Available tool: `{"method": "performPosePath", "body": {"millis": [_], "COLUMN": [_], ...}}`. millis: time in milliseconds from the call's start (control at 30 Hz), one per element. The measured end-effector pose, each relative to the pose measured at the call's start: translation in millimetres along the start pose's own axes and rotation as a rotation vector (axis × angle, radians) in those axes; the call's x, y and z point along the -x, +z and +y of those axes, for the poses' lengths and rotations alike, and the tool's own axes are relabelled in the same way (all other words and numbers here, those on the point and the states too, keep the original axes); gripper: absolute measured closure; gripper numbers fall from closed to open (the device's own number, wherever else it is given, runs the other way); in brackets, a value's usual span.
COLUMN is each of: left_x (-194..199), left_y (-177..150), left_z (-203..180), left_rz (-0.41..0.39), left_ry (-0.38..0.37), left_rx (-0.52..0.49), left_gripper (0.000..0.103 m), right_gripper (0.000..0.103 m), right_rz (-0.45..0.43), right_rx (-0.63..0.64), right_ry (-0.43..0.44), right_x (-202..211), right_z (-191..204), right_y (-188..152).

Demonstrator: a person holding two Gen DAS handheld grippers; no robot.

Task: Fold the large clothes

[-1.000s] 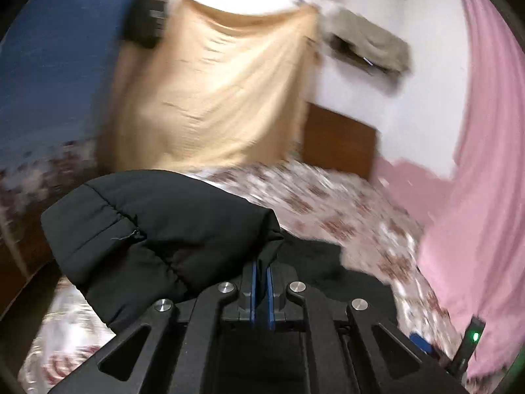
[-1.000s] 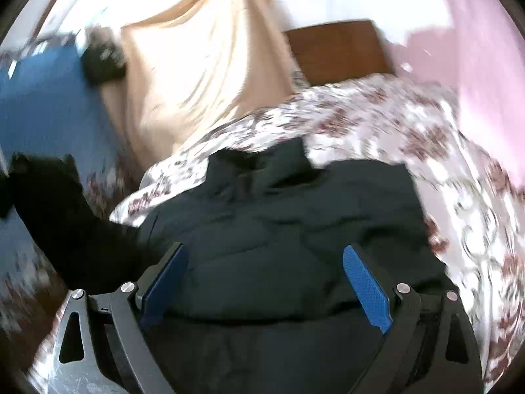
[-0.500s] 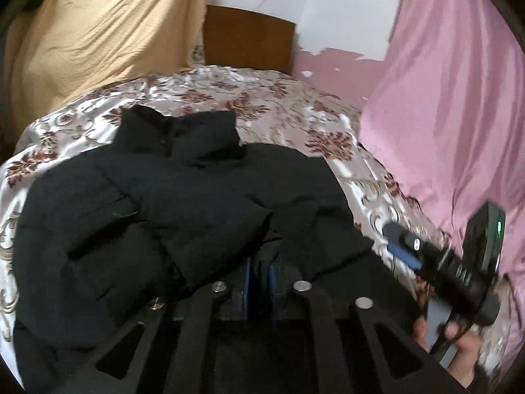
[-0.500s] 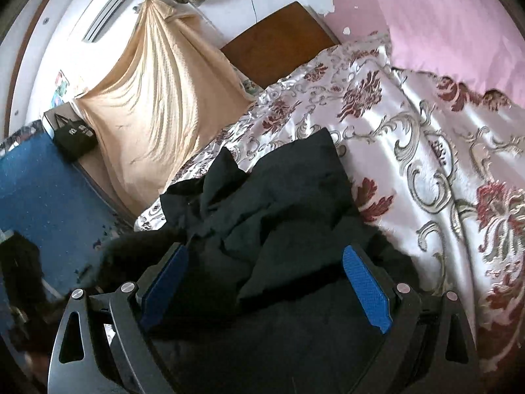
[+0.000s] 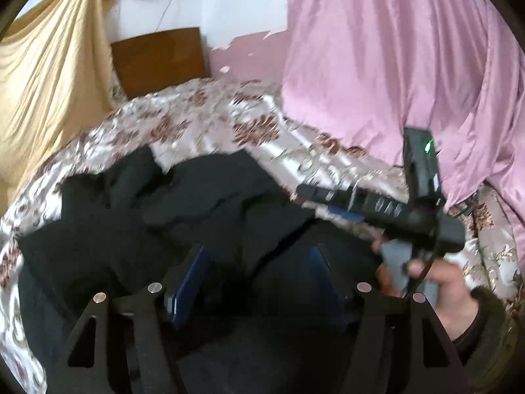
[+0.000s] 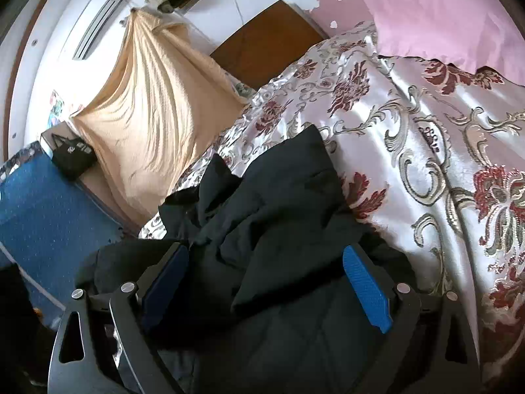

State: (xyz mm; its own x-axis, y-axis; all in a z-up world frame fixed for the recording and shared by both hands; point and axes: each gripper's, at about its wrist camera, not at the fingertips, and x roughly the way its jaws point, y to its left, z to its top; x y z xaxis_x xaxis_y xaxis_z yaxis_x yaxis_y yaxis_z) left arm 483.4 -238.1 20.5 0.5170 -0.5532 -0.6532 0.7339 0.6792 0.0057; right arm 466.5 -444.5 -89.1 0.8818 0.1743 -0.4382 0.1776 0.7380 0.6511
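A black padded jacket [image 5: 170, 223] lies rumpled on the floral bedspread [image 5: 210, 124], with one sleeve folded over its body. My left gripper [image 5: 259, 262] is open just above the jacket, holding nothing. My right gripper [image 6: 265, 272] is open over the jacket [image 6: 275, 216] near its right edge and holds nothing. The right gripper also shows in the left wrist view [image 5: 331, 202] at the right, held in a hand, hovering over the jacket's right side.
The floral bedspread [image 6: 426, 138] spreads to the right of the jacket. A pink curtain [image 5: 393, 59] hangs at the right. A tan cloth [image 6: 154, 108] hangs at the left. A wooden headboard [image 5: 157, 59] stands at the far end. A blue mat [image 6: 42, 210] and a black bag [image 6: 70, 157] are left of the bed.
My left gripper carried the sleeve over the jacket's body, laid it down, then opened and let go. My right gripper stayed open and moved toward the jacket's right side.
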Motion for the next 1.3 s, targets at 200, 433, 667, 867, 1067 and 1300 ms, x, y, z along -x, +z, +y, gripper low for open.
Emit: {"method": "performPosePath", "body": {"millis": [200,433,667,867,1067,1300], "left_x": [-1,24,73,79,65,53], "left_y": [7,-13,-22,-41,-92,-143], "left_z": [-6,24,64,102,173,219], "left_rz": [-0.016,-0.069,-0.179,-0.177,-0.093,-0.017], "left_ry": [-0.097,-0.088,-0.020,0.198,0.420,0.523], "left_rx": [0.071,0.261,0.363,0.479,0.725,0.832], "left_gripper": [0.023,0.017,0.010,0.009,0.009,0.009], "right_gripper": [0.010,0.010,0.009,0.006,0.003,0.003], "right_rz": [-0.037,-0.046,-0.039,0.038,0.033,0.076], "right_rx": [-0.056,-0.092,-0.011,0.189,0.542,0.434], "right_ry": [0.012,0.030,0.127,0.320,0.411,-0.047], "right_x": [9,9,8,7,30,0], "right_z": [-13,-23,-3,43,109,103], "right_y": [7,8,6,-2,-28,-25]}}
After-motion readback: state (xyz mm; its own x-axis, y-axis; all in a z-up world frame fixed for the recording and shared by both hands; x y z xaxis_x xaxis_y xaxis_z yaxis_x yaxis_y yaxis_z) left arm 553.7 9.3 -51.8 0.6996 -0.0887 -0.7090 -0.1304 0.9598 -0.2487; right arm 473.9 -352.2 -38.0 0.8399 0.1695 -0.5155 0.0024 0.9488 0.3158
